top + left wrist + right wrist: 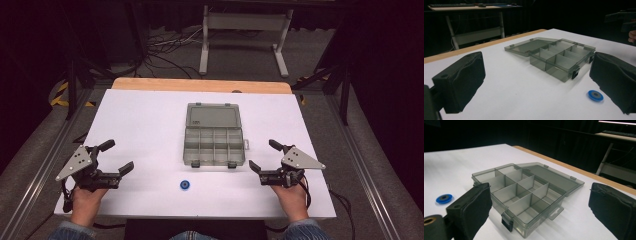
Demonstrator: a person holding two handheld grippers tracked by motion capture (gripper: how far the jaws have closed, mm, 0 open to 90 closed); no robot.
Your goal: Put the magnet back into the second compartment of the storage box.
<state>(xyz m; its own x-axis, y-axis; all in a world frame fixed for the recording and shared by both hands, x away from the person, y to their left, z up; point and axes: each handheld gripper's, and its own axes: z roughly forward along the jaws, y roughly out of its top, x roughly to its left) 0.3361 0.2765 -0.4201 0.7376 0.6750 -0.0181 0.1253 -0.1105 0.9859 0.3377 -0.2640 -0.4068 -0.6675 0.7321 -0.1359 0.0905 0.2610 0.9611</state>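
The small blue round disc (185,185), at six o'clock from the clear grey compartment box (214,146), looks light, stiff (probably slippery); pinch its rim. Both grippers' fingers (461,80) gape empty.

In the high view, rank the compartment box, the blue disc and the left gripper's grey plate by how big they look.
1. Compartment box, lid open flat, largest by far.
2. Grey plate on the left gripper, clearly smaller, though it sits above the table and nearer the camera.
3. Blue disc, smallest.
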